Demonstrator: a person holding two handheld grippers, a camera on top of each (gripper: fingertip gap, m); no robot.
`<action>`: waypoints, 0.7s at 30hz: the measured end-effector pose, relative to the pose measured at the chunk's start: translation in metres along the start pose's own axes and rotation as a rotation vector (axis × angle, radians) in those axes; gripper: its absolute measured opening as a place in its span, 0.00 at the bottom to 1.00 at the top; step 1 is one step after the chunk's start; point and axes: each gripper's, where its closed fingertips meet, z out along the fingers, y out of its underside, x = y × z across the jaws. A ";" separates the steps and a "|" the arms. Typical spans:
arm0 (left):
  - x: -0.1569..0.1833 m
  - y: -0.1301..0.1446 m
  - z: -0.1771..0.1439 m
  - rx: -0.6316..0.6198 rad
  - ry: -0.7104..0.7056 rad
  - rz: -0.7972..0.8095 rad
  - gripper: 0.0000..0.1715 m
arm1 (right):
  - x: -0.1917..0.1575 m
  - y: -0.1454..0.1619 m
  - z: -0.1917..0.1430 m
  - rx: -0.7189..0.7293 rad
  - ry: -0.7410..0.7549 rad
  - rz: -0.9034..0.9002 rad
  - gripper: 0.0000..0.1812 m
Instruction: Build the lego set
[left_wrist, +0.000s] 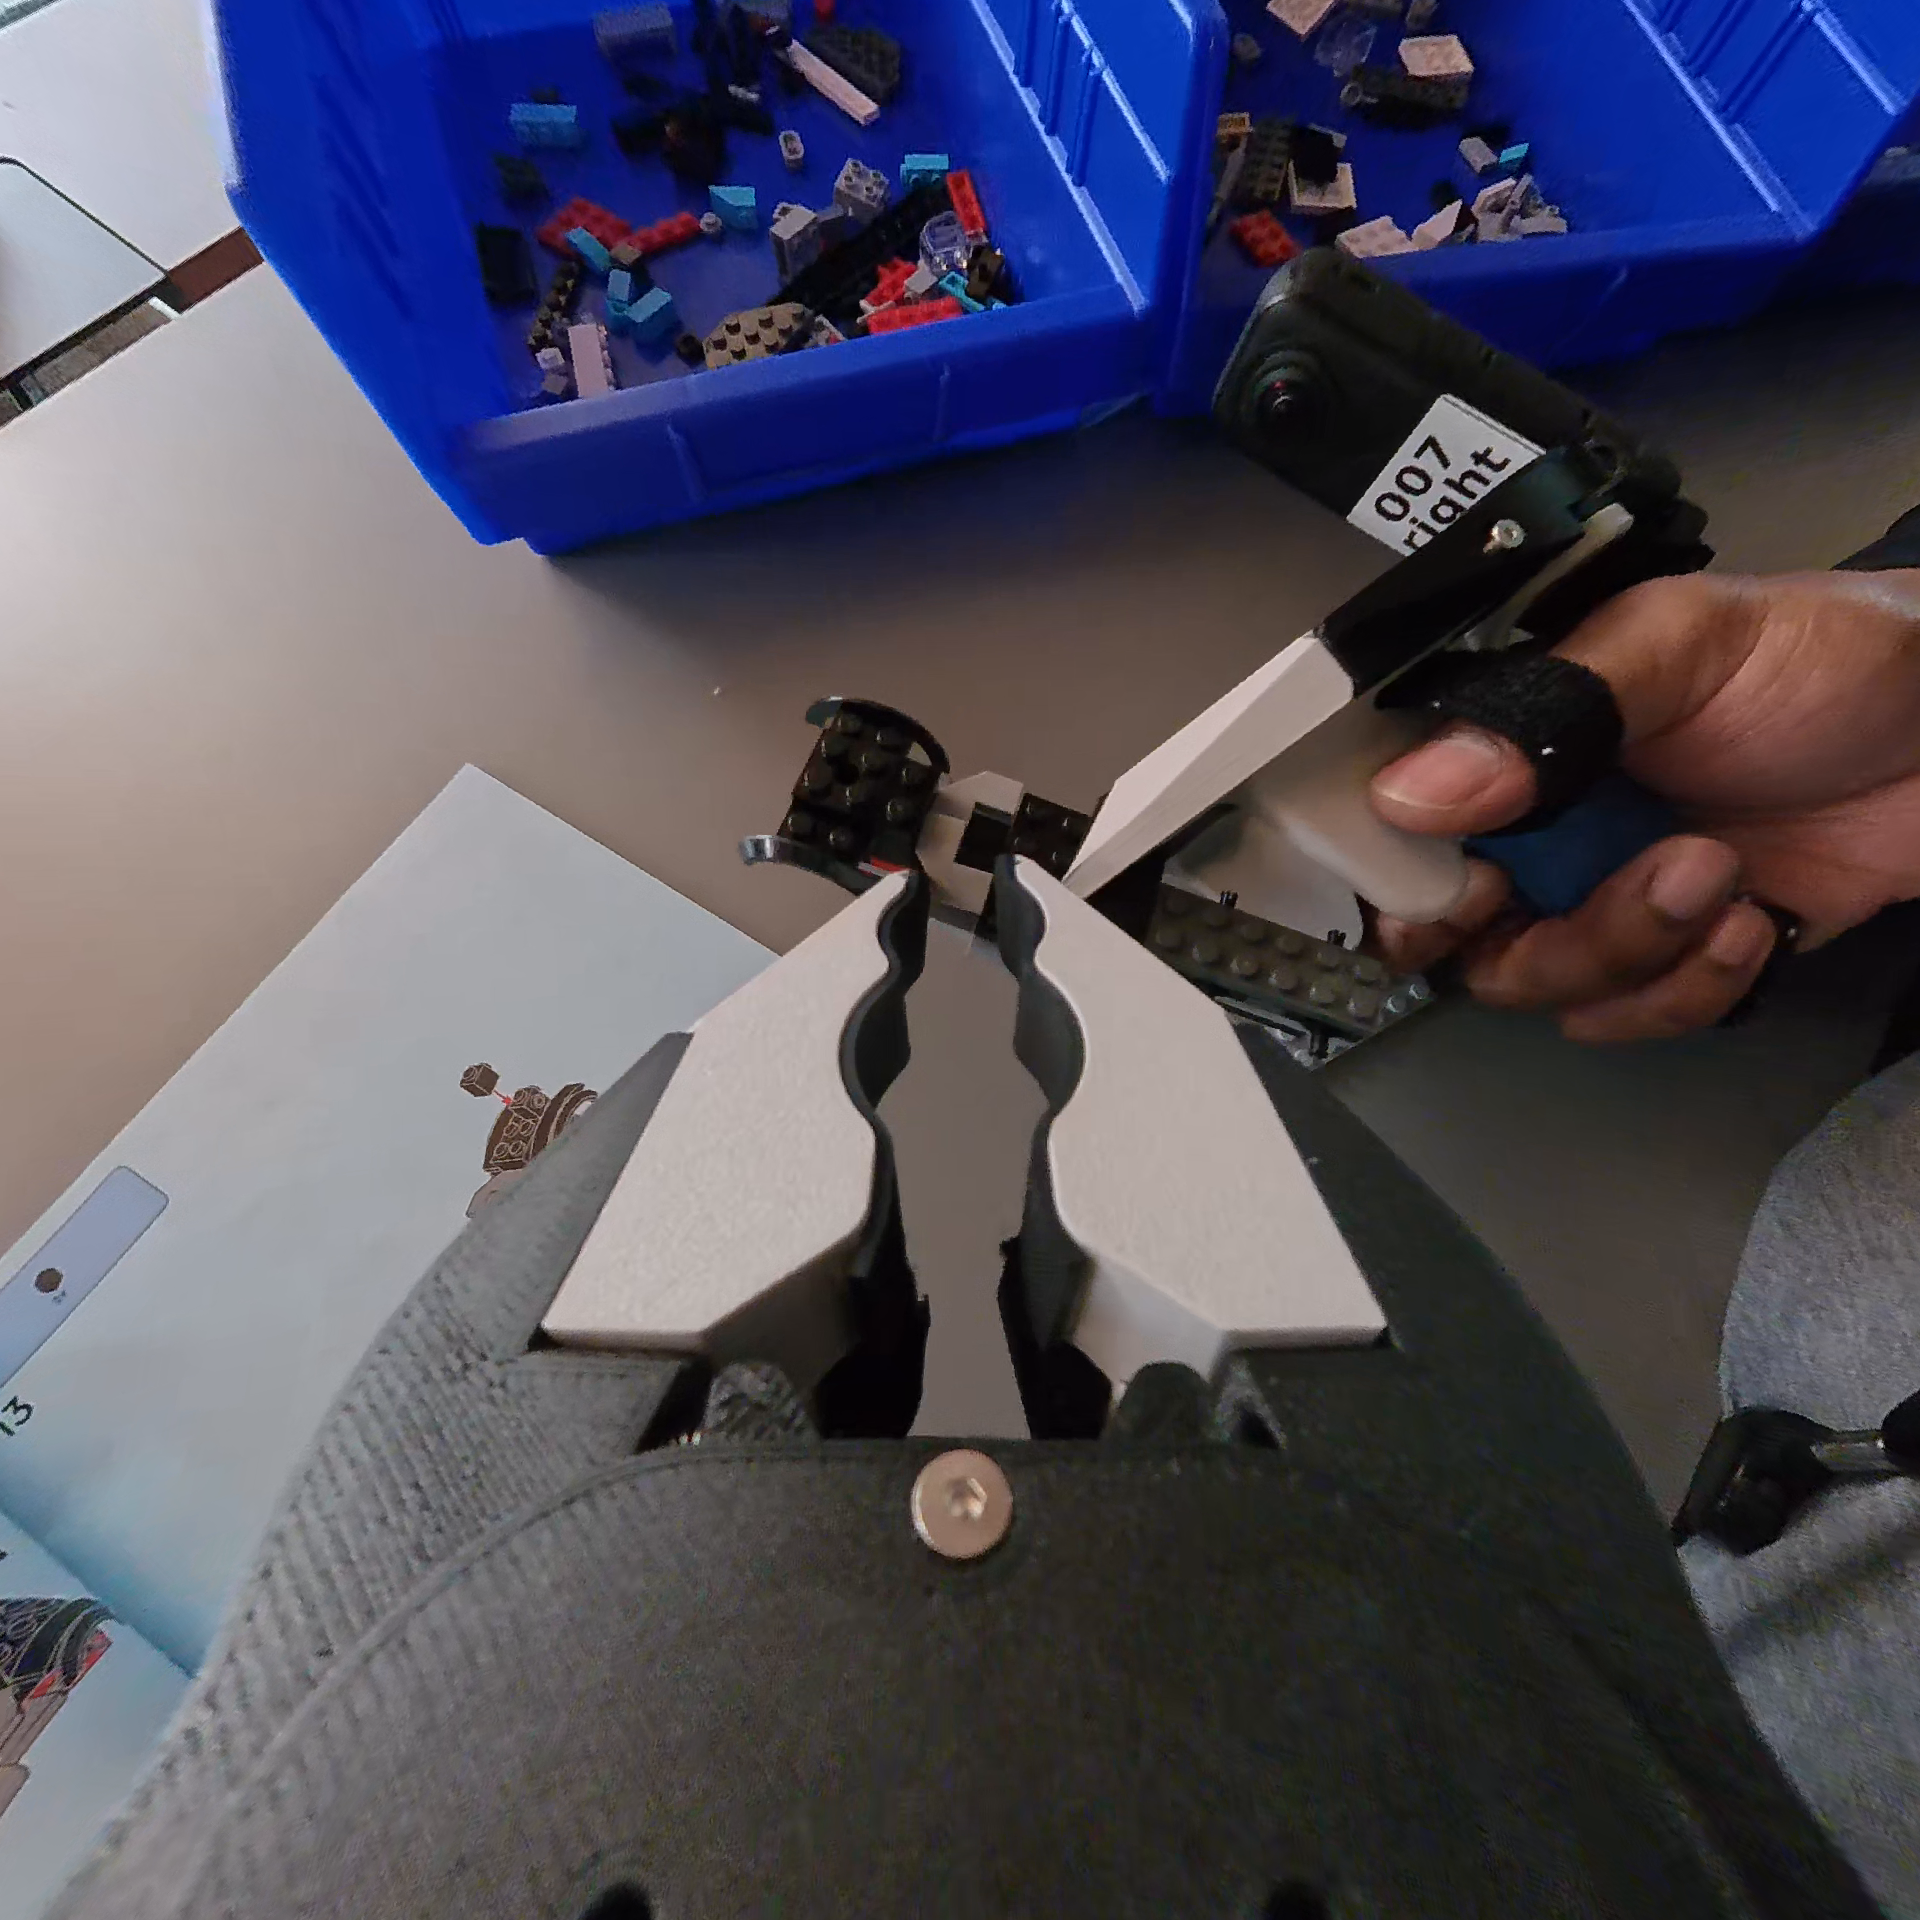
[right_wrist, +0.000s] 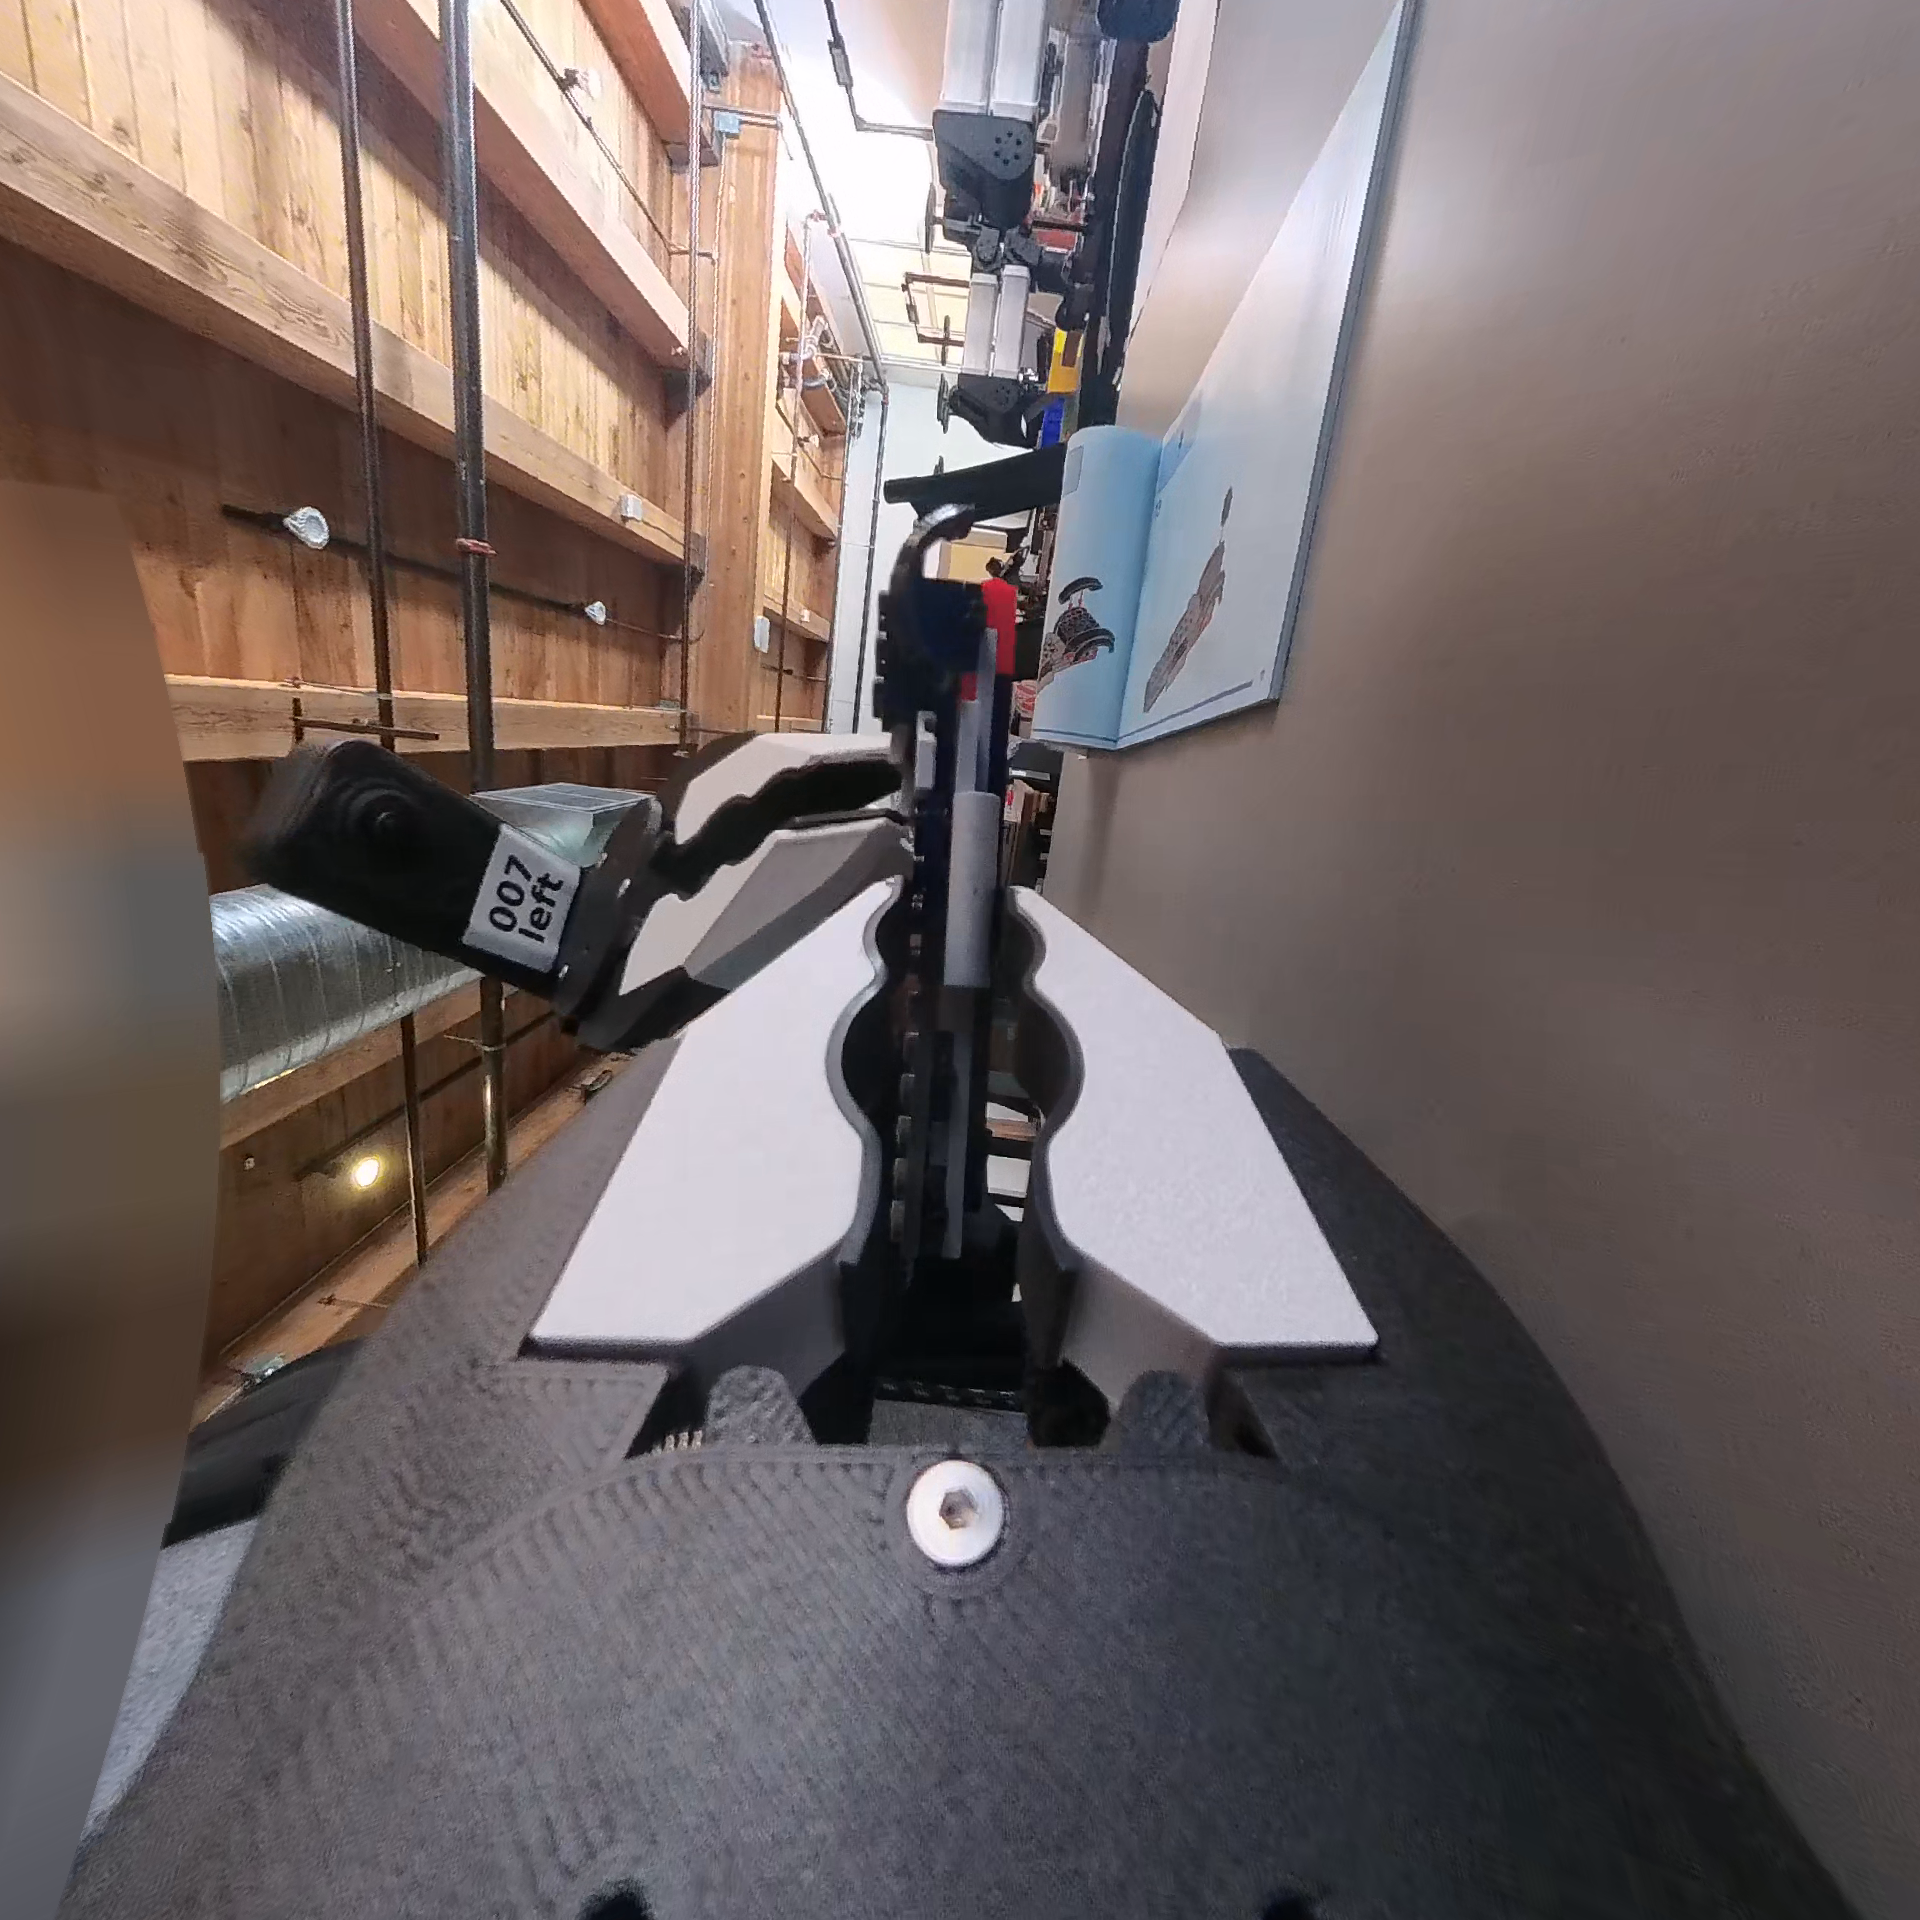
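At the bottom of the left wrist view, the left tool (left_wrist: 956, 894) had its tips pinched on the model (left_wrist: 904, 805) at frame centre, above the worktop (left_wrist: 364, 623). The right tool (right_wrist: 951, 935) gripped the model's long plate. This looked like a mid-build joining step; the next move probably called for steady, aligned pressing.

My two grippers and my hand

I see the left gripper (left_wrist: 956, 883): grey fingers (left_wrist: 769, 1122) with wavy dark pads, a black ribbed body, a silver screw (left_wrist: 961, 1503) at 6 o'clock. The right gripper (right_wrist: 951, 914) matches; its black camera (left_wrist: 1340, 364) has a white sticker. My right hand (left_wrist: 1704, 790) wears a black finger strap (left_wrist: 1527, 707).
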 end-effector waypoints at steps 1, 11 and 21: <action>0.000 0.000 0.000 0.001 0.002 -0.004 0.07 | 0.000 0.000 0.000 0.001 -0.001 0.001 0.09; 0.000 0.001 0.000 0.018 0.028 -0.046 0.09 | 0.000 -0.001 0.000 0.005 -0.005 0.003 0.09; -0.018 -0.005 -0.017 0.246 0.166 -0.454 0.13 | -0.002 -0.001 0.000 0.010 -0.014 0.003 0.09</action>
